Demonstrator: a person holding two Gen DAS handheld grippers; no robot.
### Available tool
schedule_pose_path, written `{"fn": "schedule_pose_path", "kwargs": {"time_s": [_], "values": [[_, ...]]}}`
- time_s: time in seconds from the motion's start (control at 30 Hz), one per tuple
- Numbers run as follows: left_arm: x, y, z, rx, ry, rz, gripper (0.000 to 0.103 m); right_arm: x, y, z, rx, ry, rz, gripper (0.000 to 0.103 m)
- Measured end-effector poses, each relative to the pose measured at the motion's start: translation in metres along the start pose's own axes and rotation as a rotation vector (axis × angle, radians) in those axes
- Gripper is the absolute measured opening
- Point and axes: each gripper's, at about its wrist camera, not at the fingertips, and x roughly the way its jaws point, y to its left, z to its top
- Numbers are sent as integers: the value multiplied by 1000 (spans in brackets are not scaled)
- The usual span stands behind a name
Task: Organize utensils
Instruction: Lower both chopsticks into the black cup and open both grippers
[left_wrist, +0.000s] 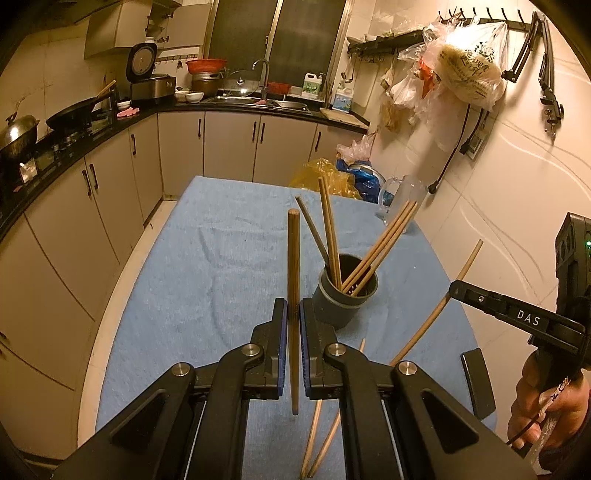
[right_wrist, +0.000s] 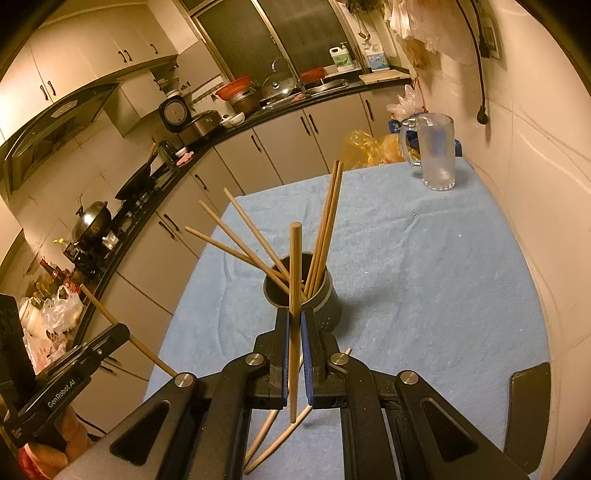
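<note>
Two grippers each carry one chopstick, both near the cup, and that looks like the point of the posture: sticks held upright so they can drop tip-first into it.

Left first. The left gripper (left_wrist: 293, 314) is closed tight on a chopstick (left_wrist: 293, 258), its blue pads pinching the shaft about mid-length, so the stick stands nearly vertical with its blunt end at 12 o'clock and its tip hanging down at 6. Pinching it near the middle probably keeps it from swinging.

At 1 o'clock from that grip, touching distance off, the cup (left_wrist: 345, 295) stands on the blue cloth (left_wrist: 221, 240). It already holds several chopsticks, leaning out toward 11, 12 and 2 o'clock because the cup is wider than the bundle.

Two loose sticks (left_wrist: 317, 435) lie on the cloth under the left gripper, at 5 o'clock, not yet gathered.

Right last. The right gripper (right_wrist: 294, 321) is likewise clamped on its own chopstick (right_wrist: 294, 266), held upright just before the cup's rim. A glass mug (right_wrist: 436, 155) stands well apart at 1 o'clock, by the wall.

I judge the task partly done: both held sticks need lowering in, then the loose pair.
</note>
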Motion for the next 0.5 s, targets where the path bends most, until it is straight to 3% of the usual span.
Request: {"fn": "schedule_pose_path", "kwargs": {"time_s": [0.5], "values": [[-5,-13,43,8,-40,-30,6,-22,-10,31,39,-67,5,6]]}}
